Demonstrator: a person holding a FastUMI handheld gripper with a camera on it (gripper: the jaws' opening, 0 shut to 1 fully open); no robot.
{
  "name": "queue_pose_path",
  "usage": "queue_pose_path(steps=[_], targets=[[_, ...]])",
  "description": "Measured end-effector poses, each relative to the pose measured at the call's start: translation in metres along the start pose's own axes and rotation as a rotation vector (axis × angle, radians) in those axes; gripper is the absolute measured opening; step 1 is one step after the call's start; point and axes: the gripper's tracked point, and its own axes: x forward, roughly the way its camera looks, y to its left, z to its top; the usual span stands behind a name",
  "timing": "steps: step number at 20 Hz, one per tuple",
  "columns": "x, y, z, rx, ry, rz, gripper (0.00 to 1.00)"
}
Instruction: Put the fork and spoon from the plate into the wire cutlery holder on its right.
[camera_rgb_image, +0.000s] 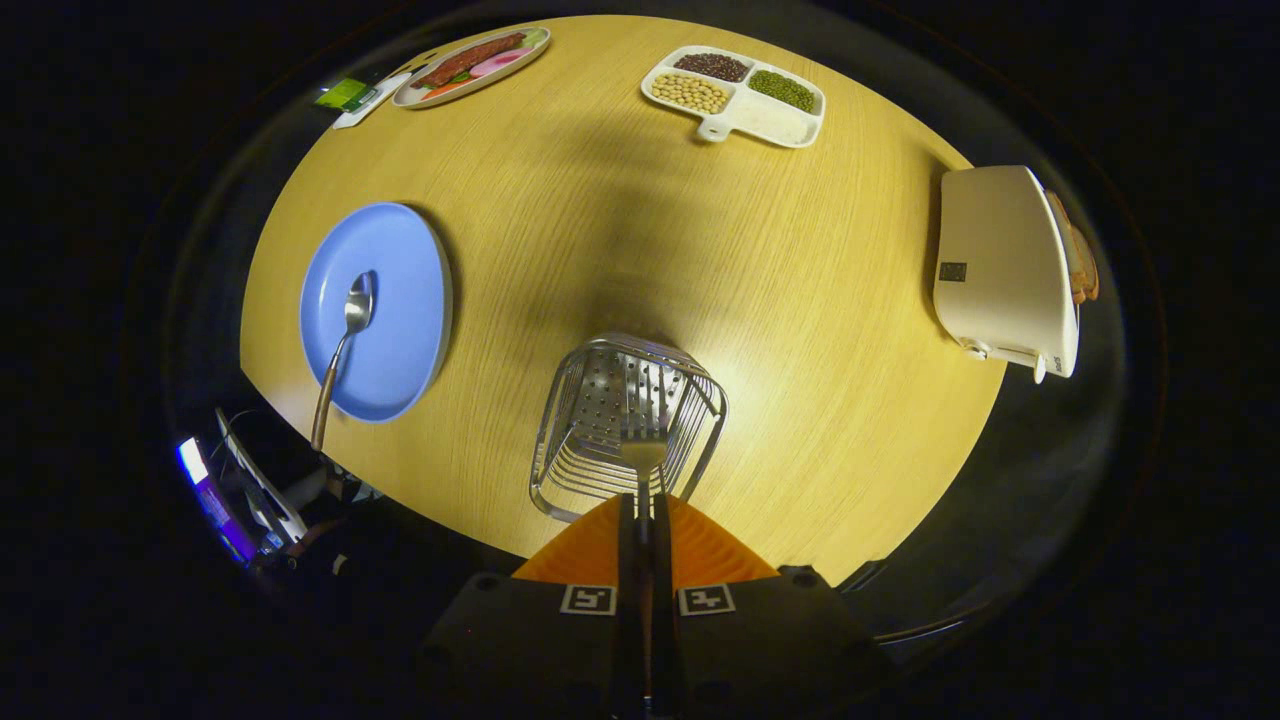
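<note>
My gripper (645, 512) is shut on a metal fork (645, 452), whose handle runs back between the two fingers. The fork's tines point ahead, over the open top of the wire cutlery holder (600, 400), which stands on the round wooden table just beyond the fingers. To the holder's left lies a blue plate (400, 300). A spoon (345, 335) rests on that plate, bowl toward the far side, its brown handle sticking out past the plate's near rim.
A white toaster (1005, 265) stands at the table's right edge. A white divided tray of beans (735, 92) and an oval plate of food (470, 65) sit at the far side. The table's near edge curves just below the holder.
</note>
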Motion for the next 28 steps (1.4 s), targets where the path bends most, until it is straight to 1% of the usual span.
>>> queue_pose_path(steps=[4, 7, 8, 11, 13, 14, 17, 18, 19, 20, 21, 22, 24, 26, 28], targets=[[0.009, 0.002, 0.003, -0.003, 0.028, -0.01, 0.08], [0.013, 0.002, 0.01, 0.011, 0.019, -0.013, 0.1], [0.013, 0.002, 0.009, 0.016, 0.019, -0.012, 0.12], [0.011, 0.002, 0.014, 0.029, -0.018, -0.003, 0.12], [0.003, 0.002, 0.02, 0.035, -0.083, 0.005, 0.18], [-0.004, 0.002, 0.023, 0.047, -0.127, 0.007, 0.25], [-0.031, 0.014, 0.031, 0.081, -0.282, 0.031, 0.36], [-0.042, 0.024, 0.031, 0.089, -0.329, 0.049, 0.4], [-0.052, 0.035, 0.032, 0.098, -0.372, 0.074, 0.41], [-0.06, 0.05, 0.032, 0.106, -0.406, 0.107, 0.48], [-0.069, 0.067, 0.032, 0.117, -0.435, 0.145, 0.52], [-0.073, 0.086, 0.033, 0.125, -0.458, 0.185, 0.6], [-0.076, 0.125, 0.031, 0.142, -0.48, 0.263, 0.71], [-0.069, 0.164, 0.031, 0.15, -0.481, 0.329, 0.75], [-0.058, 0.198, 0.036, 0.164, -0.476, 0.364, 0.75]])
